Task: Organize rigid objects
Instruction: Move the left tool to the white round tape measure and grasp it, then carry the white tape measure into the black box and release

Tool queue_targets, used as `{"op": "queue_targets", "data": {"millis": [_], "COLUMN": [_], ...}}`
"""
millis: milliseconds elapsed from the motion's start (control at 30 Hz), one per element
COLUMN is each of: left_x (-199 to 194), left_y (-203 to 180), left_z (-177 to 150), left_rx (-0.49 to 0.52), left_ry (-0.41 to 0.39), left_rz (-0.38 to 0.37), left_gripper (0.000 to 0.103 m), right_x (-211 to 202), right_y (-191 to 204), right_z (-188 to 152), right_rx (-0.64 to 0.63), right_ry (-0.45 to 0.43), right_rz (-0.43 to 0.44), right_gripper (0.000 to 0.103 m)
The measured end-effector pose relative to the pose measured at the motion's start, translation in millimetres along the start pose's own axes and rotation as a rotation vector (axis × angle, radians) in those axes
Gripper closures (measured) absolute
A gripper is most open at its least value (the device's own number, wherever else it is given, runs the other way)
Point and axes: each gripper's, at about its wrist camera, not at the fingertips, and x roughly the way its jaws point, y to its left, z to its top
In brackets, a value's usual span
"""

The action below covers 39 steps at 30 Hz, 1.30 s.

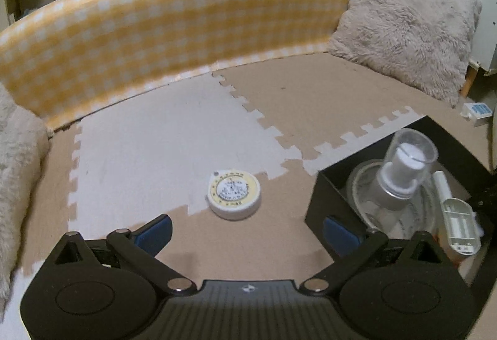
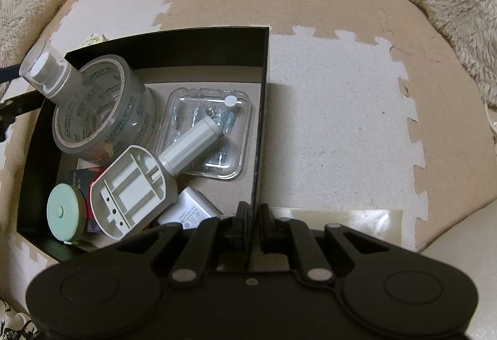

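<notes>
Box (image 2: 262, 66) wall clamped by right tongs (image 2: 253, 215); left tongs (image 1: 245, 231) spread, empty, near tin (image 1: 233, 194).

Left wrist view: low over foam mat (image 1: 174, 135), facing forward toward yellow checked bolster (image 1: 155, 29); black box (image 1: 316, 200) close at right edge. Right wrist view: high, angled steeply down into same black box (image 2: 261, 85), very near its right wall. Both share box, spray bottle (image 1: 400, 172) (image 2: 52, 75), mat, fluffy cushions.
</notes>
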Motion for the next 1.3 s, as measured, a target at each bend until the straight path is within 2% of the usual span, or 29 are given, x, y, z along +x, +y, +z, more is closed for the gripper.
{"op": "queue_targets", "data": {"millis": [167, 333, 467, 800, 900, 1100, 1300], "left_x": [13, 25, 33, 54, 60, 61, 55], "left_y": [3, 6, 7, 10, 12, 19, 32], "left_z": [-1, -4, -4, -4, -2, -1, 1], "left_rx": [0.018, 0.030, 0.032, 0.069, 0.065, 0.007, -0.124], "left_ry": [-0.025, -0.048, -0.068, -0.092, -0.083, -0.080, -0.071], "left_rz": [-0.017, -0.028, -0.024, -0.027, -0.028, -0.048, -0.044], "left_gripper": [0.026, 0.030, 0.038, 0.040, 0.047, 0.049, 0.050], "right_x": [0, 0, 0, 0, 0, 0, 0], "right_y": [-1, -1, -3, -3, -3, -2, -3], "right_z": [0, 0, -1, -1, -1, 0, 0], "right_rx": [0.000, 0.000, 0.000, -0.003, -0.003, -0.002, 0.000], "right_ry": [0.001, 0.001, 0.000, 0.001, 0.001, 0.002, 0.001], "right_rz": [0.001, 0.002, 0.003, 0.001, 0.001, 0.001, 0.003], "right_gripper": [0.094, 0.094, 0.094, 0.094, 0.094, 0.094, 0.094]}}
